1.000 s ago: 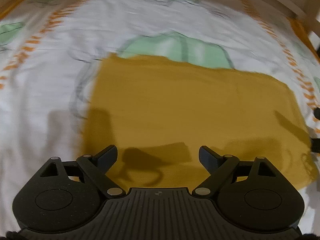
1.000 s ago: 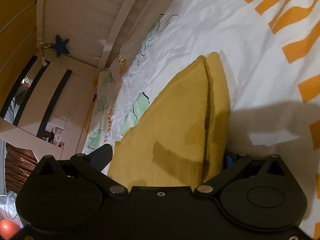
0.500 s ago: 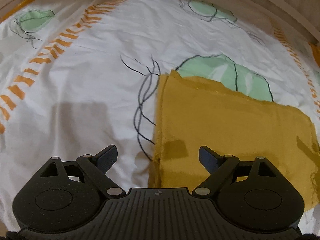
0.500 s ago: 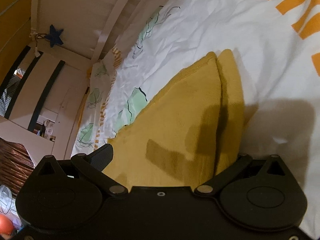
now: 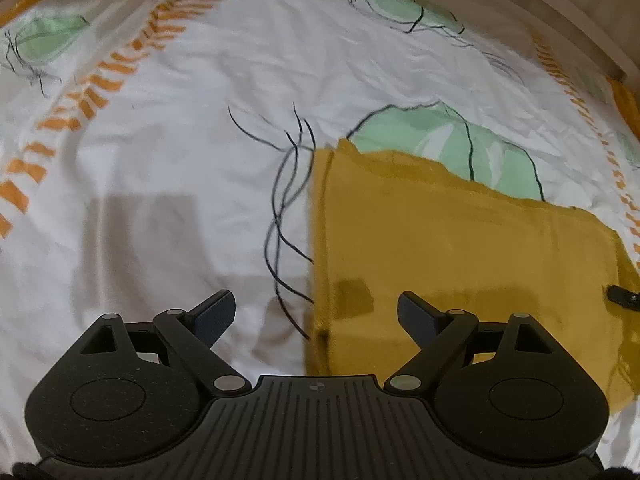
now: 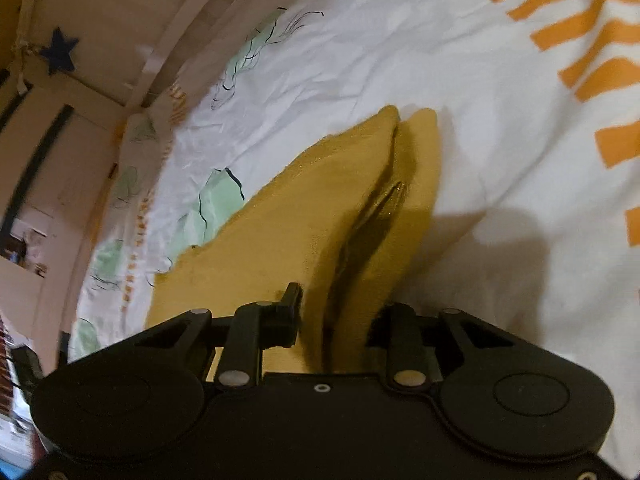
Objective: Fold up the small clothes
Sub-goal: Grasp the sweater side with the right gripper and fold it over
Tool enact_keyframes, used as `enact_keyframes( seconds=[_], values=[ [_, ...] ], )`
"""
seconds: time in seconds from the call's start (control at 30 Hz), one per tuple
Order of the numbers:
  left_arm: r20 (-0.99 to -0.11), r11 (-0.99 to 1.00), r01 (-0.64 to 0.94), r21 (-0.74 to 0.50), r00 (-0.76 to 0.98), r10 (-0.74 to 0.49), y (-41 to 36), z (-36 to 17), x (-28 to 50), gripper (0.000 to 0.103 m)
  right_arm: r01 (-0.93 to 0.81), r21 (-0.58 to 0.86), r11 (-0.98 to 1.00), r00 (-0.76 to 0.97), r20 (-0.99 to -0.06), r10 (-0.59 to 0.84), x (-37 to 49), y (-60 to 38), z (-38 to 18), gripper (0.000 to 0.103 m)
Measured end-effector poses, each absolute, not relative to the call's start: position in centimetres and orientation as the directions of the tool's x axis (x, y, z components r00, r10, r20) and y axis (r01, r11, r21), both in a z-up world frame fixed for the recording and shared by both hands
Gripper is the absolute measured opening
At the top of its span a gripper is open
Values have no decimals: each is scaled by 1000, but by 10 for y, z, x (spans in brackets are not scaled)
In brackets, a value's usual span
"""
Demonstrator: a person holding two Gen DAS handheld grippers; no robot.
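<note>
Now my right gripper (image 6: 334,320) pinches yellow cloth (image 5: 460,248) edge tight. Left gripper (image 5: 316,312) wide open, holds nothing. I think: lift slow, keep layers even on bedsheet (image 5: 180,140).

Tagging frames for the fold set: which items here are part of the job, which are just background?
Job:
- yellow cloth, folded, lying on the bed
- right tongs, closed on the cloth's edge
- left tongs, open above the cloth's left edge

Background:
- printed sheet
- blue star hanging on the wall
- wooden bed rail
</note>
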State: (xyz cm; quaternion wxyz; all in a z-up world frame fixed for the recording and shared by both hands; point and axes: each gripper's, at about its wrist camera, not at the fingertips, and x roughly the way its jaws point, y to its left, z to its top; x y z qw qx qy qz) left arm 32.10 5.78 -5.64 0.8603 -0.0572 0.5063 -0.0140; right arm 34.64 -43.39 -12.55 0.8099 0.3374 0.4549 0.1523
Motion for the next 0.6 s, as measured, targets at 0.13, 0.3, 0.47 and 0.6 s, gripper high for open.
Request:
enact_keyframes(
  seconds=[0.13,0.3,0.47,0.6],
  values=[
    [-864,990,-60,-128,497,-82,72,-51,324,89,49,613,789,558,-672,487,342,-414,-104,32],
    [-869,988,-94,-121,492,-59,88,-48,328,89,22,567,824,580,-679,451,342,-382,-67,26],
    [-864,981,-118,-155,497,-77,102,-43,329,89,-26,538,842,577,-680,452,351,-336,-43,26],
    [-857,976,-133,-174,509,-84,111,-39,329,89,-69,551,832,563,-667,489,357,-295,-33,26]
  ],
)
